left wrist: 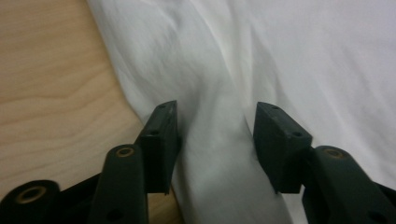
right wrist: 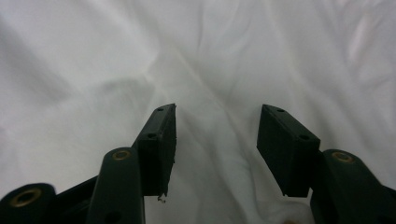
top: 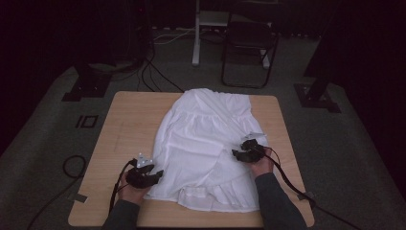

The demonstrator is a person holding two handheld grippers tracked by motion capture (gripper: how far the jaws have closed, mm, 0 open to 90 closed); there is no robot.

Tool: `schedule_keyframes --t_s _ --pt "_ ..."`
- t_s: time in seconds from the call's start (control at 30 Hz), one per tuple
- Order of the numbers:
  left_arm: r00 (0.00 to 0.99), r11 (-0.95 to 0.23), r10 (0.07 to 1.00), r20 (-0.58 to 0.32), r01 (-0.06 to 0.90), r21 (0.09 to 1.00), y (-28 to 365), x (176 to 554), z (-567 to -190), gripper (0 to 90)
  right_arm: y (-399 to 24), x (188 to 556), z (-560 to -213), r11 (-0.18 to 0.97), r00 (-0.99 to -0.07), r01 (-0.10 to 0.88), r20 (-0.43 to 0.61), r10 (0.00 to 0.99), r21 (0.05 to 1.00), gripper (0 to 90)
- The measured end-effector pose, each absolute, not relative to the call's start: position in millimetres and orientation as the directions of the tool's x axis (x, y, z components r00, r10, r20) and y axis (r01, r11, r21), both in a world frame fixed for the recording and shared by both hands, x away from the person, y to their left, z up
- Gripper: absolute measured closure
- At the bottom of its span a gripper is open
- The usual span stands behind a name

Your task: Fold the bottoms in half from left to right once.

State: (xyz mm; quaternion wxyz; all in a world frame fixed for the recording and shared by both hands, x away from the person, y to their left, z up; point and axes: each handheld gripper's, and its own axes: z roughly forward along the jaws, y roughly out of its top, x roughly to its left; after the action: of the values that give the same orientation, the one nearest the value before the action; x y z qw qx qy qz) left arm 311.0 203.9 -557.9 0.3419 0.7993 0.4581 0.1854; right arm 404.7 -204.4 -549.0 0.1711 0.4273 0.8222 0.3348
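The white tiered cotton dress (top: pixel 206 148) lies flat on the wooden bench (top: pixel 129 124), long axis running 12 to 6 o'clock. The left gripper (top: pixel 154 175) at 8 o'clock and right gripper (top: pixel 239 152) at 4 o'clock flank it, jaws apart, cloth unpinched between them.

garment: white tiered dress of thin cloth (top: pixel 206 143)
state: spread out, creased, one panel folded diagonally across its front
pose: flat, gathered narrow end away from the person, wide ruffled hem toward them
place: on the light wooden table, middle to right, hem near the front edge
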Motion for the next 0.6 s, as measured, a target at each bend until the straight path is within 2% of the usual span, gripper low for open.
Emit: schedule_keyframes --t_s 0.03,0.1,0.13,0.27,0.43,0.6 --pt "0.522 -0.355 0.853 -0.014 0.599 0.718 203 311 -558 58.3 -204 405 -549 0.411 -0.576 0.588 0.005 0.817 0.697 67.9" --pt "0.556 -0.378 0.831 -0.014 0.584 0.718 201 308 -555 79.8 -207 398 -548 0.421 -0.591 0.580 0.004 0.807 0.698 84.4" --pt "0.562 -0.368 0.826 -0.032 0.583 0.724 202 307 -553 85.7 -212 389 -544 0.420 -0.600 0.563 0.003 0.800 0.712 88.9" --pt "0.570 -0.344 0.820 -0.048 0.558 0.755 205 296 -541 87.4 -239 353 -529 0.413 -0.633 0.511 0.006 0.774 0.754 89.3" --pt "0.579 -0.341 0.815 -0.038 0.531 0.776 210 278 -528 87.6 -296 296 -516 0.320 -0.641 0.452 0.054 0.766 0.832 89.5" --pt "0.591 -0.368 0.806 -0.032 0.543 0.755 209 270 -534 87.2 -335 254 -533 0.295 -0.618 0.450 0.055 0.784 0.843 89.4"
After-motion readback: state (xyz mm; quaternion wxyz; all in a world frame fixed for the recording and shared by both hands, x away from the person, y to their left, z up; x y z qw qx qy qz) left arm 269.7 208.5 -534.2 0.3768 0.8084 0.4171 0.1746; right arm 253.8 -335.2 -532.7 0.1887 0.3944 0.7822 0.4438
